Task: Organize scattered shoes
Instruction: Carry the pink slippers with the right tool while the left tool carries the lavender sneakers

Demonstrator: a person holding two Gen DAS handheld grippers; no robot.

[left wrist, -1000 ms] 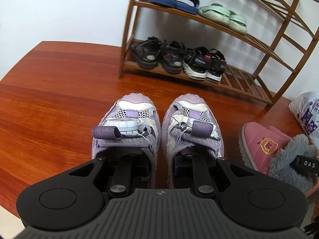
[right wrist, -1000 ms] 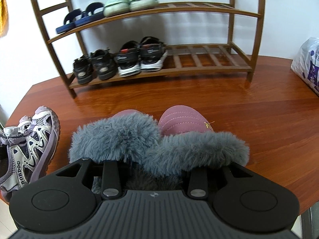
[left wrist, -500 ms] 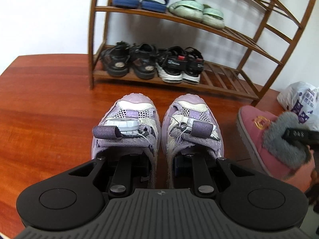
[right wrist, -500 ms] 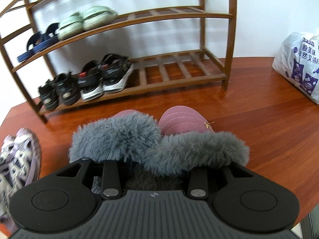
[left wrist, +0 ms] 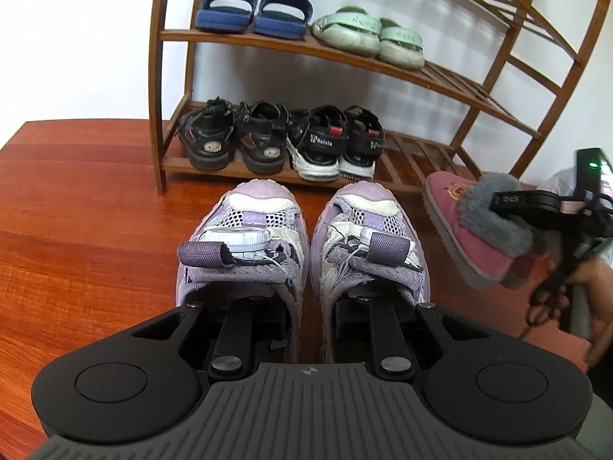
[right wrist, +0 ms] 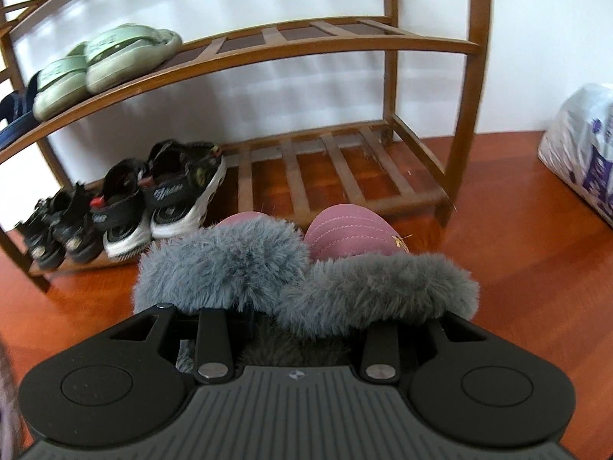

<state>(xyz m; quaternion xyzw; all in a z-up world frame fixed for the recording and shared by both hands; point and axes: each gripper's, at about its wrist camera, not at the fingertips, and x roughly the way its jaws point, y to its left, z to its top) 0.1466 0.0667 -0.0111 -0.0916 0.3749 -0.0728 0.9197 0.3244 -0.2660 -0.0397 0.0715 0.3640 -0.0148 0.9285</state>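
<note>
In the left wrist view the left gripper point(left wrist: 306, 303) sits low in the frame, one finger tucked inside each of the purple sneakers point(left wrist: 302, 245), pinching the pair together by their inner walls. The wooden shoe rack point(left wrist: 245, 44) fills the upper frame, with black sandals point(left wrist: 281, 140) on its bottom shelf. In the right wrist view the right gripper point(right wrist: 295, 322) likewise clamps the pink fur-lined slippers point(right wrist: 302, 264) at centre, before the rack's bare bottom slats point(right wrist: 337, 165).
</note>
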